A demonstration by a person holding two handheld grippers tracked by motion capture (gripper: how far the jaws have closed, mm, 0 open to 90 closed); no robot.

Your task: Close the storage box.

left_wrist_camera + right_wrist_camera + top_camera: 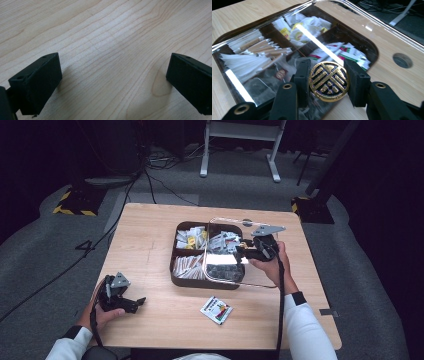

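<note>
Right gripper fingers clamped gold knob of clear lid over box; left gripper fingers wide, empty, near-left counter.

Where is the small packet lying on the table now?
In the high view, the small packet lies flat on the table near its front edge, just before the brown box.
</note>
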